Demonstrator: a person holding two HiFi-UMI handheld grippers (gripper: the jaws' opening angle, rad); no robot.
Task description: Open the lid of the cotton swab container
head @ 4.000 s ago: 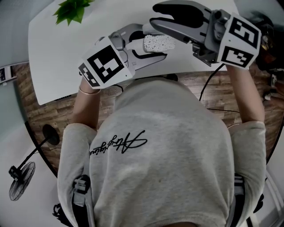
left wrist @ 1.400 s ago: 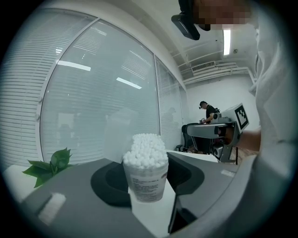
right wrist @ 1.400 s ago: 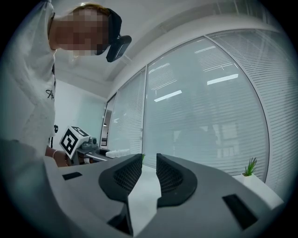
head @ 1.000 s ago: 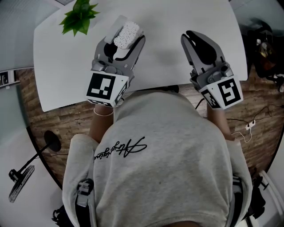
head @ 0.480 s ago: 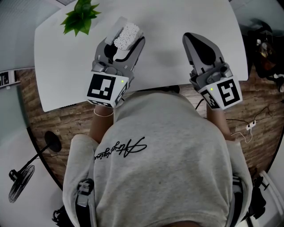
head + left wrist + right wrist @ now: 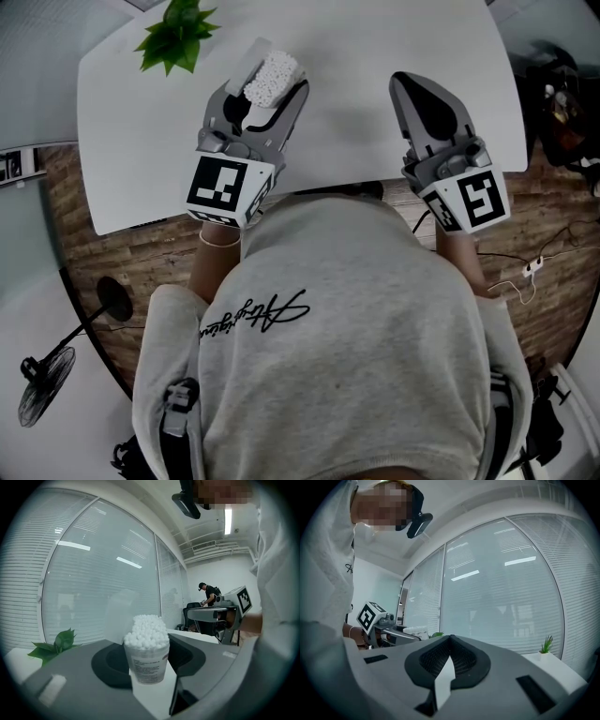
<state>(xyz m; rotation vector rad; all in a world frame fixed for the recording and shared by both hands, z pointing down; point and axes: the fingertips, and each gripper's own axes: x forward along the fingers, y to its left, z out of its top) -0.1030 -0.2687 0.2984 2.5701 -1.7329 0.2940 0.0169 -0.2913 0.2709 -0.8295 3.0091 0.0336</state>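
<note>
Clear cotton swab container [image 6: 146, 662] upright

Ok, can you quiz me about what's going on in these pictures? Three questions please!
1. Which gripper holds the cotton swab container? A: left. B: right.
2. True or false: the container's lid is closed.
3. Fill in: the green ___ stands on the white table.
Key: 1 A, the left gripper; the right gripper is shut and empty. 2 False; the lid is flipped open, swabs showing. 3 plant.
</note>
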